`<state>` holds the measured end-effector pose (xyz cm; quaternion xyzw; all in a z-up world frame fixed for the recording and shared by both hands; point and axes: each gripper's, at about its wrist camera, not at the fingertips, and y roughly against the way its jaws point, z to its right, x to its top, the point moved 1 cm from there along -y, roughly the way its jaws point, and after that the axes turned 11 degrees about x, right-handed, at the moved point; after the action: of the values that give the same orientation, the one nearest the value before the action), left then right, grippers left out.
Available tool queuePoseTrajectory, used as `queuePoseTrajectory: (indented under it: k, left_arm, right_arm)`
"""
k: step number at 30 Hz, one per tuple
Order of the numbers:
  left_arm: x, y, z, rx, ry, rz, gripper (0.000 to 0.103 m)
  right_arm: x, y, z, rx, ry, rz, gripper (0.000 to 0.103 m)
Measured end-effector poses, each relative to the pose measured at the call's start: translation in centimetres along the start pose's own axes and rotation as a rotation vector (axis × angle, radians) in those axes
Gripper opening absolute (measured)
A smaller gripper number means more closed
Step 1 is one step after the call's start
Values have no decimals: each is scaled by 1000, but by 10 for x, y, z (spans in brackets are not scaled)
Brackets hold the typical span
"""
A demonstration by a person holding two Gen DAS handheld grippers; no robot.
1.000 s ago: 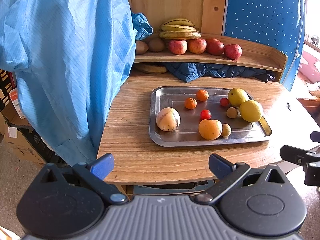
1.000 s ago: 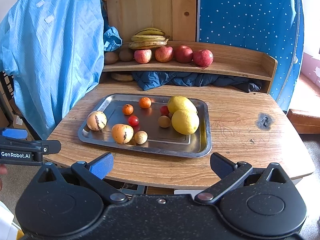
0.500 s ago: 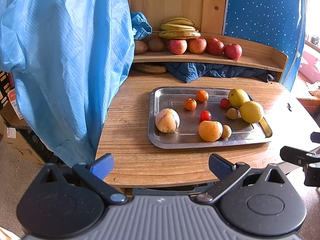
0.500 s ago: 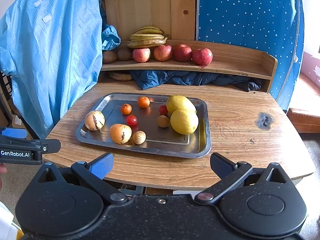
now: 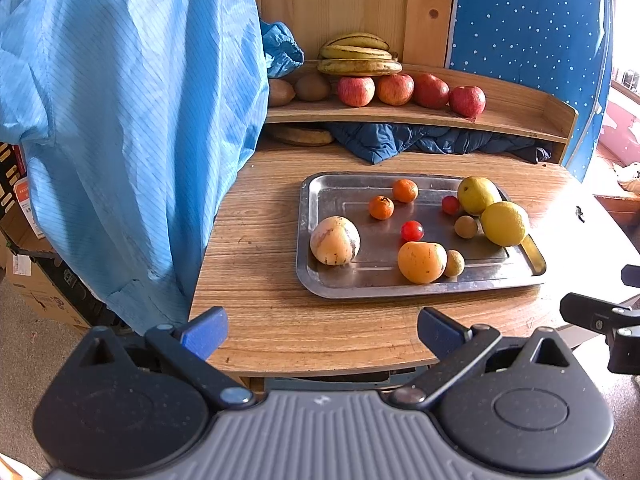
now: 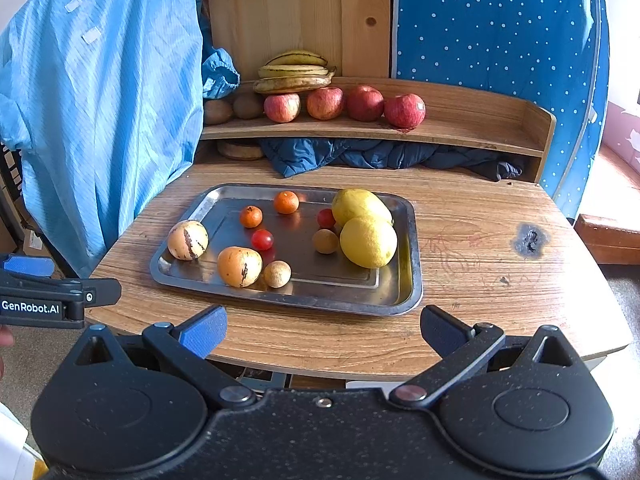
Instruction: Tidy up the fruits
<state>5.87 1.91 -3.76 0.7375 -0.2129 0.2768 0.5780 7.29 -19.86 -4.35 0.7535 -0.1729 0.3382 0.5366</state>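
Meanwhile, little has changed over the last second: both views have only drifted slightly nearer the rectangular stainless-steel tray (image 6: 408,280), and no fruit has moved, so the sorting stands as it did. The left gripper (image 5: 320,332) and right gripper (image 6: 320,330) hang wide open and empty before the wooden table (image 6: 500,264). On the tray lie two yellow lemons (image 6: 368,240), two small orange mandarins (image 6: 286,202), two red cherry tomatoes (image 6: 262,239), two streaked orange-tan round fruits (image 6: 239,266) and two small brown round fruits (image 6: 277,274). On the curved wooden shelf (image 6: 480,128) behind sit four red apples (image 6: 364,103), two brown kiwis (image 6: 248,106) and one bunch of bananas (image 6: 296,72).

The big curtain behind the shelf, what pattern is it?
Blue curtain with small white dots, best in the right wrist view.
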Motion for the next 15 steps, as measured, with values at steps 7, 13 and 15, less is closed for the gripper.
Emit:
queuePoseTrajectory:
  k: [7, 13, 15]
  left_arm:
    - [-1, -5, 1, 9, 4, -10, 102]
    - [0, -4, 2, 30, -8, -32, 103]
    - [1, -4, 3, 33, -4, -39, 102]
  right_arm:
    - [0, 0, 0, 0, 0, -1, 102]
    - [0, -1, 0, 0, 1, -3, 102]
    - [-1, -2, 0, 0, 2, -5, 102]
